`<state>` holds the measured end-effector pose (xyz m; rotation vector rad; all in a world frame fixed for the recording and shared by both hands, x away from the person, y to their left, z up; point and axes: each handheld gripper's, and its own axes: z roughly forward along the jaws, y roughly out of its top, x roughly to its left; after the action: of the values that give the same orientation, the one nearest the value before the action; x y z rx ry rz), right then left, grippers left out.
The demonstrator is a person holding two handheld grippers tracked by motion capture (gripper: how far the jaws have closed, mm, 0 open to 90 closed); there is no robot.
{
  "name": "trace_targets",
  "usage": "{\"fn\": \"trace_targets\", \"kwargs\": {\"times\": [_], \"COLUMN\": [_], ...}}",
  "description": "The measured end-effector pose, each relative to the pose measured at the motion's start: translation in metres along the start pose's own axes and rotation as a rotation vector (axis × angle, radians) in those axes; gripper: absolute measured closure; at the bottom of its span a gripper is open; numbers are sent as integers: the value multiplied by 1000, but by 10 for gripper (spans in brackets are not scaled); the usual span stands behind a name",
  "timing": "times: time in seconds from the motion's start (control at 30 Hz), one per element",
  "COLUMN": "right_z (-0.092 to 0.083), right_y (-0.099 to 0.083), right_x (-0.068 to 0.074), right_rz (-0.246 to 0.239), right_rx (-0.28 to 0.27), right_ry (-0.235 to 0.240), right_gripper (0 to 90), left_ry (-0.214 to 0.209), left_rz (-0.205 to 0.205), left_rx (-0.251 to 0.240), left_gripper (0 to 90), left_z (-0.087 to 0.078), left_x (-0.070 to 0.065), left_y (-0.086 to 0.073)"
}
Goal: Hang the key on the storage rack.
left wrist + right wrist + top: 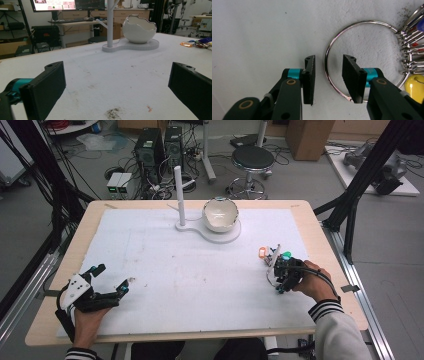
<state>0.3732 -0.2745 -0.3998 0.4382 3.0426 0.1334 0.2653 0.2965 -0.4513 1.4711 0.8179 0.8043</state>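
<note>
A bunch of keys (270, 254) with coloured tags lies on the white mat (190, 270) at the right. In the right gripper view its large metal ring (326, 70) lies flat, with several keys (412, 47) and a yellow tag (415, 87) at the right. My right gripper (328, 61) points down at the mat, open, its jaws on either side of the ring's left arc without touching it. That same gripper (280, 285) sits just in front of the keys. My left gripper (112, 276) rests wide open at the front left with nothing between its jaws (117, 67).
A white stand (220, 236) with a tall post (179, 195) and a white egg-shaped bowl (220, 214) sits at the back centre. The bowl (138, 30) lies ahead of the left gripper. Dark specks (112, 113) mark the mat. A stool (252, 160) and computers (150, 150) stand beyond the table.
</note>
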Motion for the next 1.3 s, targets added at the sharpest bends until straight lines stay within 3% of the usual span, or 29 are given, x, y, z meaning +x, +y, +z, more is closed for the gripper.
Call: {"fn": "trace_targets", "kwargs": {"times": [0.6,1.1,1.17,1.2,1.3], "right_z": [3,5,6,5,6], "right_y": [3,11,11,11,12], "right_x": [1,2,1,3,5], "right_rz": [-46,-74,-98,-83,-98], "right_rx": [23,84,73,86,86], "right_ry": [10,11,12,15,7], "right_gripper": [739,803,825,847,865], "left_ry": [0,-2,-3,-1,-1], "left_rz": [-2,-4,-3,-3,-3], "left_rx": [-4,-8,-8,-7,-8], "left_gripper": [17,17,17,17,17], "left_z": [0,0,-1,-1,-1], "left_x": [0,0,0,0,0], "left_y": [0,0,0,0,0]}}
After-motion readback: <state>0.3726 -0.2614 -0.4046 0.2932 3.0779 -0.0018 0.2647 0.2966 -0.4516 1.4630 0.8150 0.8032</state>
